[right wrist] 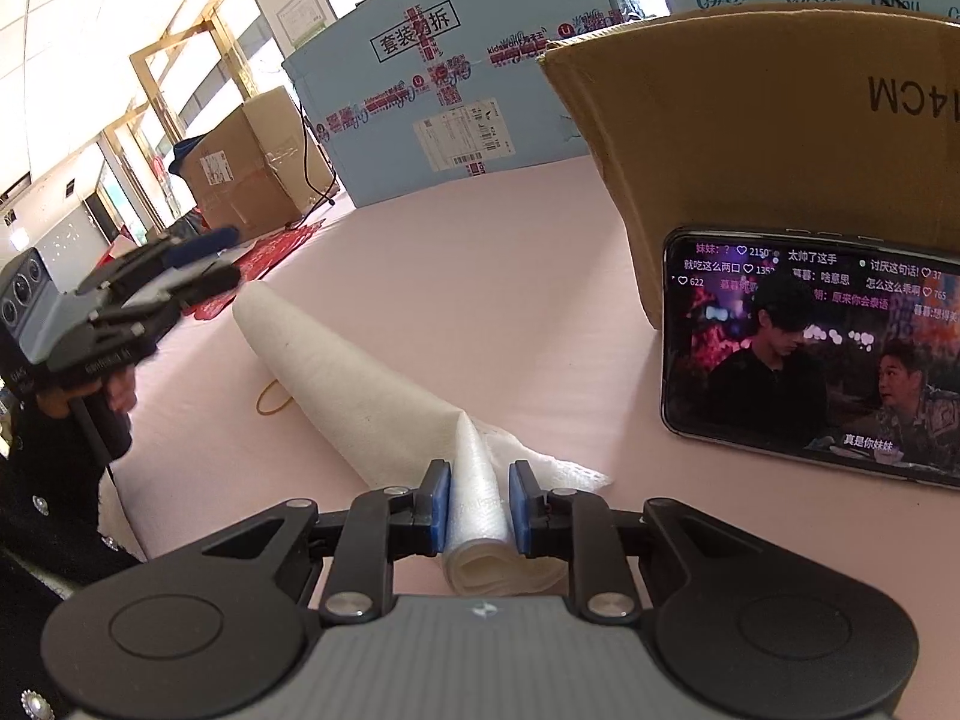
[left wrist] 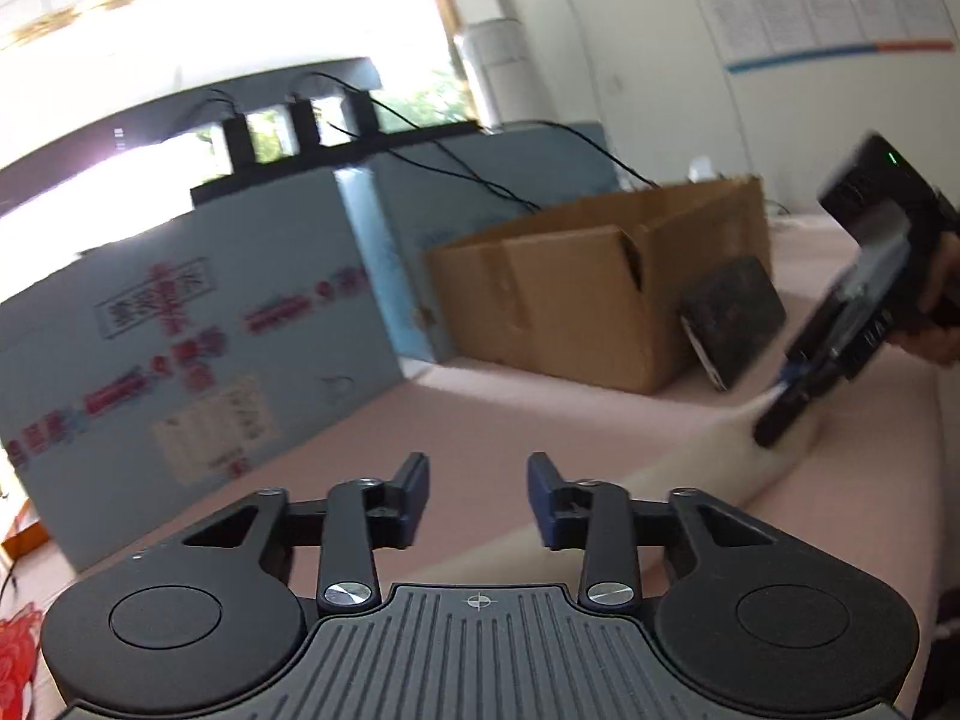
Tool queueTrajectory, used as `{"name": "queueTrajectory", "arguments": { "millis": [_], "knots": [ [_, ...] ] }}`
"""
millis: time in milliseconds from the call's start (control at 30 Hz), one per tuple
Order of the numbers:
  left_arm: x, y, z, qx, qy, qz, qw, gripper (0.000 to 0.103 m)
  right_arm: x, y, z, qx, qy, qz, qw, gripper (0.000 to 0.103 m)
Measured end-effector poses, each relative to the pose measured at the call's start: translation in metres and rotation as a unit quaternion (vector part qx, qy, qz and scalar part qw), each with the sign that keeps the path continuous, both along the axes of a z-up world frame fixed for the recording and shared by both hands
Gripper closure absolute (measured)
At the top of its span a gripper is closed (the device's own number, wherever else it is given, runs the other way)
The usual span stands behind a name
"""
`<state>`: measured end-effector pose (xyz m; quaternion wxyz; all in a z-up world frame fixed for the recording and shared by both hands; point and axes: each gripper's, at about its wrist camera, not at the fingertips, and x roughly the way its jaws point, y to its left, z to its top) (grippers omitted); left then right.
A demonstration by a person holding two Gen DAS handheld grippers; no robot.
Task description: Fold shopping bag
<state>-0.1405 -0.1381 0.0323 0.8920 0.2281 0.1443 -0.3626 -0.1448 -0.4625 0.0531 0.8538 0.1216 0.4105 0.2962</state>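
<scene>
The white shopping bag [right wrist: 360,384] lies on the pink table [right wrist: 480,270], rolled into a long narrow strip that tapers to the far left. My right gripper [right wrist: 478,510] is shut on its near, rolled end, with the blue pads [right wrist: 441,504] pressing on both sides. In the left wrist view the bag [left wrist: 690,468] runs to the right, where the right gripper [left wrist: 780,420] holds it. My left gripper [left wrist: 478,498] hovers over the table beside the bag, open, with nothing between its fingers. In the right wrist view the left gripper [right wrist: 210,261] is at the far left, held by a hand [right wrist: 117,390].
A phone [right wrist: 810,348] playing a video leans against an open cardboard box [right wrist: 750,150]. A large blue carton [right wrist: 450,90] stands behind. A rubber band [right wrist: 273,402] lies beside the bag. A red item [right wrist: 270,252] lies at the table's far left.
</scene>
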Motion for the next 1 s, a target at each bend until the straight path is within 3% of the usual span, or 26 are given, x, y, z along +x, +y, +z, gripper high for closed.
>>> {"name": "queueTrajectory", "arguments": {
  "millis": [67, 100, 333, 500, 600, 633, 733, 867, 933, 1000],
  "knots": [
    [0.009, -0.015, -0.017, 0.052, 0.020, -0.007, 0.9984, 0.078, 0.001, -0.004, -0.001, 0.011, 0.004, 0.003, 1.000, 0.081],
    [0.009, -0.016, -0.022, 0.059, 0.019, -0.007, 0.9980, 0.077, 0.001, -0.005, -0.001, 0.014, 0.005, 0.005, 1.000, 0.081],
    [0.005, -0.009, -0.033, 0.056, 0.018, -0.002, 0.9983, 0.077, -0.016, -0.039, -0.003, 0.056, 0.000, -0.034, 0.998, 0.076],
    [0.010, -0.010, -0.031, 0.049, 0.022, 0.000, 0.9985, 0.076, -0.027, -0.046, -0.008, 0.058, 0.002, -0.073, 0.996, 0.076],
    [0.012, -0.009, -0.030, 0.045, 0.024, 0.006, 0.9987, 0.068, -0.040, -0.042, -0.002, 0.033, -0.012, -0.105, 0.994, 0.071],
    [0.014, -0.009, -0.030, 0.043, 0.025, 0.010, 0.9987, 0.063, -0.049, -0.042, 0.001, 0.018, -0.021, -0.128, 0.991, 0.064],
    [0.019, -0.005, -0.029, 0.032, 0.033, 0.024, 0.9986, 0.053, -0.075, -0.041, 0.008, -0.004, -0.045, -0.197, 0.979, 0.060],
    [0.026, -0.001, -0.028, 0.018, 0.050, 0.035, 0.9980, 0.043, -0.114, -0.042, 0.010, 0.087, -0.059, -0.249, 0.963, 0.048],
    [0.027, 0.000, -0.028, 0.016, 0.050, 0.039, 0.9979, 0.039, -0.117, -0.032, 0.006, 0.130, -0.046, -0.251, 0.958, 0.032],
    [0.027, 0.001, -0.028, 0.015, 0.051, 0.041, 0.9977, 0.038, -0.109, -0.019, -0.001, 0.153, -0.020, -0.245, 0.957, 0.031]
  ]
}}
